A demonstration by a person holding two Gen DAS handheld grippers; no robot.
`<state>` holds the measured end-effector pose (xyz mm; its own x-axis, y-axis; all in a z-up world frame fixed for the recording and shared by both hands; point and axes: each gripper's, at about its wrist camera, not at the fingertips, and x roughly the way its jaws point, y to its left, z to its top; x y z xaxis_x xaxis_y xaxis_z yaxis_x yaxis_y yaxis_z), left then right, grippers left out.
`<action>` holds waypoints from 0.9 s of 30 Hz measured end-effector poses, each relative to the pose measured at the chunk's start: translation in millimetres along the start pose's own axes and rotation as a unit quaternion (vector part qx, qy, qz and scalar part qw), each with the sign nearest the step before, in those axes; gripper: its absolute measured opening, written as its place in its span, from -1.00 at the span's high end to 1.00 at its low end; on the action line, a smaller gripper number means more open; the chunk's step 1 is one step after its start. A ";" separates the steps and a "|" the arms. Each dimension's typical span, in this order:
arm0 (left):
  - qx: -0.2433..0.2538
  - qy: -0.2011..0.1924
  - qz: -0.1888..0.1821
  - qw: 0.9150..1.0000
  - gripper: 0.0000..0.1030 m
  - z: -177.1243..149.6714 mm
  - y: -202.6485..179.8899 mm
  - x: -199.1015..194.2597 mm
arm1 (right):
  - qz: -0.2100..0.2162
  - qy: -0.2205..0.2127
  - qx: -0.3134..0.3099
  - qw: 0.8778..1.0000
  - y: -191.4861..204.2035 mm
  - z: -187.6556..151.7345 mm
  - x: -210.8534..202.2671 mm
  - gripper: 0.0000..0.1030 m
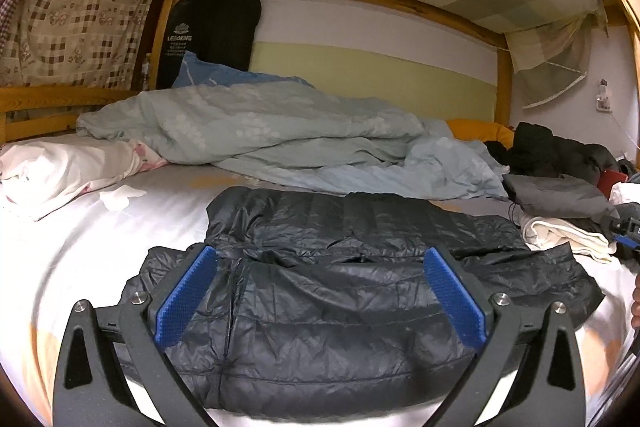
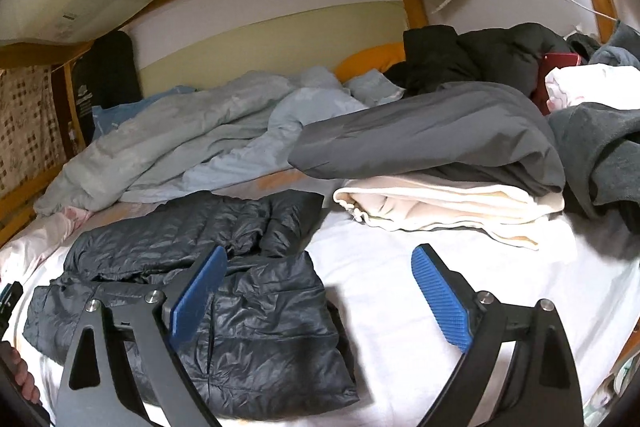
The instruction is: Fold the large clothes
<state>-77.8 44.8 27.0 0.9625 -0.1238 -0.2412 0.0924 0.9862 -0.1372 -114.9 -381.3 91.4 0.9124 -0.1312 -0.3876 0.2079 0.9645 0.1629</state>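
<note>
Black quilted down jacket (image 1: 328, 291) on the white bed sheet (image 1: 120, 227) — both tongs wide open, holding nothing.

We judge the slick, puffy shell the main risk: it may slip from the blue pads or spring back open once folded. The jacket lies directly under and between the left tongs (image 1: 320, 303); for the right tongs (image 2: 320, 303) it sits lower left, under the left finger only — a folded cream garment (image 2: 440, 207) lies just beyond.
</note>
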 end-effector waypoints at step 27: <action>0.263 0.179 0.002 0.948 -0.59 -78.8 -48.8 22.1 | 0.121 0.071 -0.345 0.928 122.5 -103.1 -4.1 -0.84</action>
<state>-81.1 -14.8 -47.3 0.8240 -0.0570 -0.5637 0.2943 0.8933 0.3398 -129.5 -239.0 19.4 0.8370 0.0929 -0.5392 -0.3168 0.8857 -0.3392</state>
